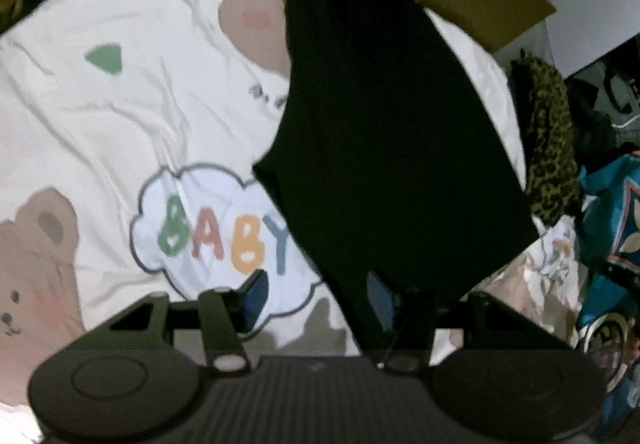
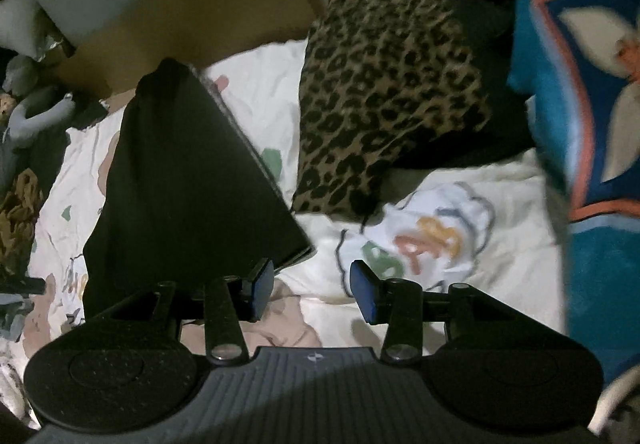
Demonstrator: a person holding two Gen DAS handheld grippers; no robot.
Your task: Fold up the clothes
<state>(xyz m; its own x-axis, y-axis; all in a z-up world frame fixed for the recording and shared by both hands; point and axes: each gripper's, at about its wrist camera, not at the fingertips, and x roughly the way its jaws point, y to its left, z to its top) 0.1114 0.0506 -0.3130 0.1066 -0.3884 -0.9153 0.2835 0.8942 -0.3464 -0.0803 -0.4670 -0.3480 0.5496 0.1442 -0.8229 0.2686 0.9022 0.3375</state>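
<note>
The whole job sits on a cream bedsheet (image 1: 100, 116) printed with bears and a "BABY" cloud, spread flat, which I'd say is why it serves as the folding surface: it gives room to lay a garment out. Round its far edge things are pushed aside, a cardboard box (image 2: 208, 16) up against the wall, a teal patterned blanket (image 2: 580, 124) hanging at the right, and a leopard-print garment (image 2: 384, 92) heaped beside it, seemingly waiting its turn or already dealt with. In the middle lies the black garment (image 1: 392, 132), a long dark slab running away from both tools, its near end close under them; it looks folded over already, since the right wrist view shows a doubled edge along its side. The left gripper (image 1: 316, 298) points steeply down with its jaws parted, and the black cloth's near corner reaches in between them; the light is poor there, so I cannot be sure the pads aren't brushing it, but they do not look closed on it. The right gripper (image 2: 312, 290) stands open too, nothing between its blue pads (image 2: 364, 294) but bare sheet, the garment's corner just beside its left finger, placed, I'd judge, to take that corner for another fold.
</note>
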